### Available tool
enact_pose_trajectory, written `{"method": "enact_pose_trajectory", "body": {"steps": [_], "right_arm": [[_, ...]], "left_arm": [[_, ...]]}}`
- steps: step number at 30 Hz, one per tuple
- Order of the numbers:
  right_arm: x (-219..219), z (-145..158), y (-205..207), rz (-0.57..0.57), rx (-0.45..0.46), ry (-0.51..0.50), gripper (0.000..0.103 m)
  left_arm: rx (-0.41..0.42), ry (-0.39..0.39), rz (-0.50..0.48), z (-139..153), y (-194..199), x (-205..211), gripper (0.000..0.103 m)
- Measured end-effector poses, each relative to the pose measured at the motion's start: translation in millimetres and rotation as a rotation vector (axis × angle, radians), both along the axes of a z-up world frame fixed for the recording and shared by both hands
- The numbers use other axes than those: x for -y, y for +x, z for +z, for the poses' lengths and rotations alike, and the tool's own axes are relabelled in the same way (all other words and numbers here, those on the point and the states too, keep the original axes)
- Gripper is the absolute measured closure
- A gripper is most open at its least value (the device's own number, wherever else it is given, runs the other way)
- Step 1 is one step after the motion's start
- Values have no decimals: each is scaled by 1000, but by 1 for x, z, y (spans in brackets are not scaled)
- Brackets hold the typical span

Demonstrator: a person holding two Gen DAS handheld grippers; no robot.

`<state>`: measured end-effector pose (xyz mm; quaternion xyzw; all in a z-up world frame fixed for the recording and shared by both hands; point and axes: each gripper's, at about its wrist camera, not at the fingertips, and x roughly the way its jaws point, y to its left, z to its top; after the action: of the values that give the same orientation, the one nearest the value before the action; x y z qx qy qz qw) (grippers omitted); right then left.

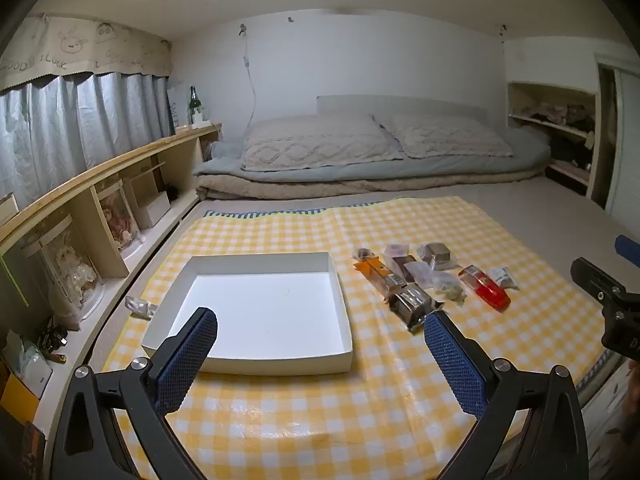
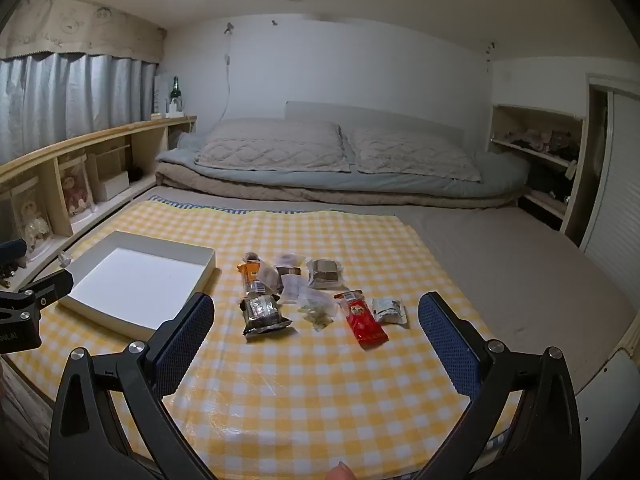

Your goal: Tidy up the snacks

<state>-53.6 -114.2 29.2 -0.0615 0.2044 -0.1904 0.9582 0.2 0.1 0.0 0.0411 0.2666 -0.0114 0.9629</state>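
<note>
An empty white shallow box [image 1: 340, 288] [image 2: 200, 272] lies on the yellow checked cloth [image 1: 320, 412] [image 2: 312, 380]. To its right lie several wrapped snacks: a red packet [image 1: 486, 289] [image 2: 366, 322], a silver dark packet [image 1: 412, 304] [image 2: 262, 314], an orange packet [image 1: 372, 270] [image 2: 250, 272], a grey square packet [image 1: 438, 255] [image 2: 324, 274], a small white packet [image 2: 388, 310]. My left gripper [image 1: 320, 320] is open and empty, above the box's near edge. My right gripper [image 2: 316, 306] is open and empty, just before the snacks.
The cloth covers a low bed platform. Folded bedding and pillows [image 1: 360, 148] lie behind. A wooden shelf [image 1: 100, 200] with dolls runs along the left, with a green bottle [image 1: 195, 100]. A cupboard [image 2: 536, 160] stands at the right. A small wrapper [image 1: 138, 306] lies left of the box.
</note>
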Motion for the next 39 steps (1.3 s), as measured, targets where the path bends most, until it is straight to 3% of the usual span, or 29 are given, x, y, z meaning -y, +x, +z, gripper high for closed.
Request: {"method": "enact_pose_trajectory", "body": {"steps": [39], "right_arm": [[1, 0, 0, 1, 0, 9, 0]], "left_arm": [[8, 5, -4, 1, 0, 4, 0]]}}
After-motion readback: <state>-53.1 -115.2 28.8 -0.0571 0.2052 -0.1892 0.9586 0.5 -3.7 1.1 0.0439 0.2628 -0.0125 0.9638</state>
